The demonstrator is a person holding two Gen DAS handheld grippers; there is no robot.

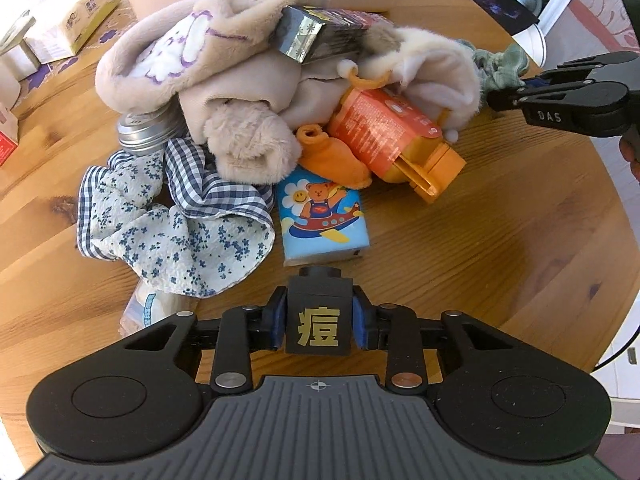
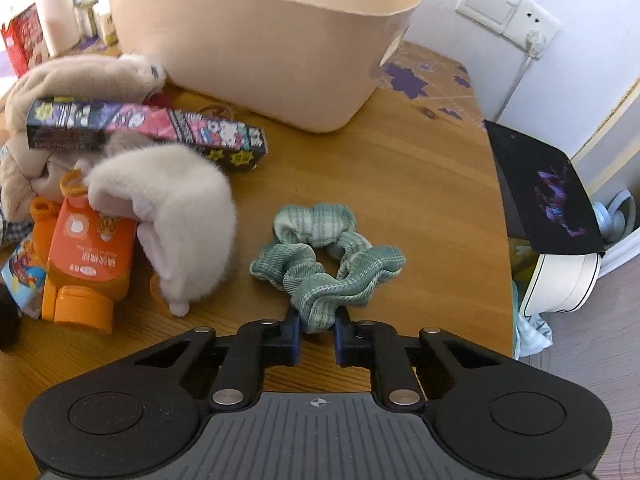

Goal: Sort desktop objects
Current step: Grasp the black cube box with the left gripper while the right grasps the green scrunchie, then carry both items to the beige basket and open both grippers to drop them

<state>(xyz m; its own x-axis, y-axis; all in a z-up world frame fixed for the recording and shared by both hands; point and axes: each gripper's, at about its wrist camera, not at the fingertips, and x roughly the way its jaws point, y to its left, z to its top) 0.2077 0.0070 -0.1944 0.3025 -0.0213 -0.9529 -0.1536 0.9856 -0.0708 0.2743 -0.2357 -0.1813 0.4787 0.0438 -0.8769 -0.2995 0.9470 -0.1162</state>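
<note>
Left gripper (image 1: 319, 326) clamps a small black block (image 1: 319, 318) with a gold character on its face, blue pads pressing both sides, low over the wooden table (image 1: 480, 220). Just beyond it lies a blue tissue pack (image 1: 323, 218) printed with a bear in a plane, and past that the heap: blue floral scrunchie (image 1: 176, 220), silver tin (image 1: 140, 132), beige plush (image 1: 224, 92), orange bottle (image 1: 394, 140). To lift this block well, I'd raise it straight up, keeping it square in the pads so it doesn't twist out, and clear of the tissue pack's near edge

Right gripper (image 2: 316, 334) pinches the near fold of a green striped scrunchie (image 2: 328, 256), which lies flat on bare wood just right of the white fluffy plush (image 2: 180, 216). Soft cloth slips, so the squeeze should be firm before lifting. A beige basket (image 2: 260, 52) stands behind, well apart; it looks the likely home, so carry high enough to clear its rim
</note>
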